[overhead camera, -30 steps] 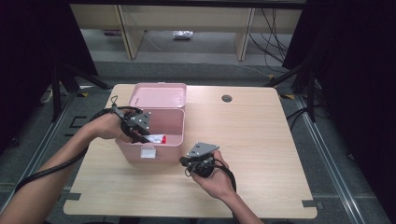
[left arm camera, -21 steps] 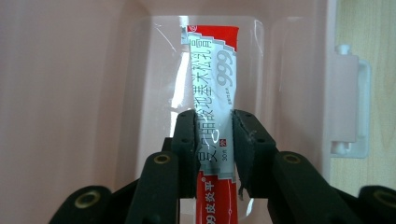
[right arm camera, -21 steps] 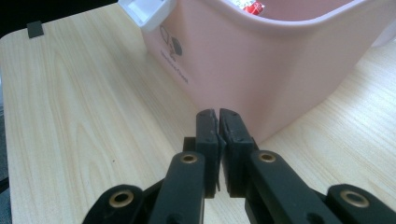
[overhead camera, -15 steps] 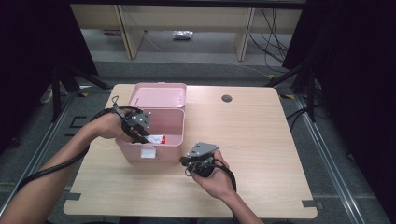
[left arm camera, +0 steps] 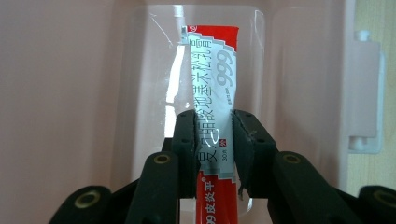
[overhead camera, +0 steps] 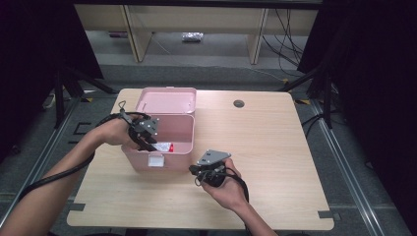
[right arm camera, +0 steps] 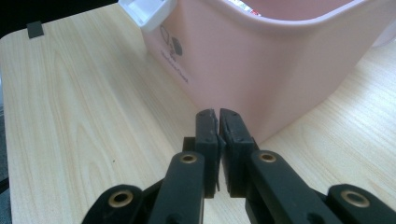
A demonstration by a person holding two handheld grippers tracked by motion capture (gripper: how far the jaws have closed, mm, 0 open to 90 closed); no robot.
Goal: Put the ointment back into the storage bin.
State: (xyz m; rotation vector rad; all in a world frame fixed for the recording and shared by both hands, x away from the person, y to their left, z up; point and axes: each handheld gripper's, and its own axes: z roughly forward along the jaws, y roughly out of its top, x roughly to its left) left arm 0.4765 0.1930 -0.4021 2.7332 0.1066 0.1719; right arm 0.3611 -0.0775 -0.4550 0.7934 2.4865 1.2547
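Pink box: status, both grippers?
Left gripper shut on red-and-white packet, over pink box. Right gripper shut, empty, beside box. Nothing in the way.

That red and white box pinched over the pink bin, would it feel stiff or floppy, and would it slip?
Probably stiff and light: the red and white box keeps flat faces and straight edges in the left hand-held gripper. It may crush a little, since the pads squeeze its sides. The print looks glossy, so it could slip towards the pink bin.
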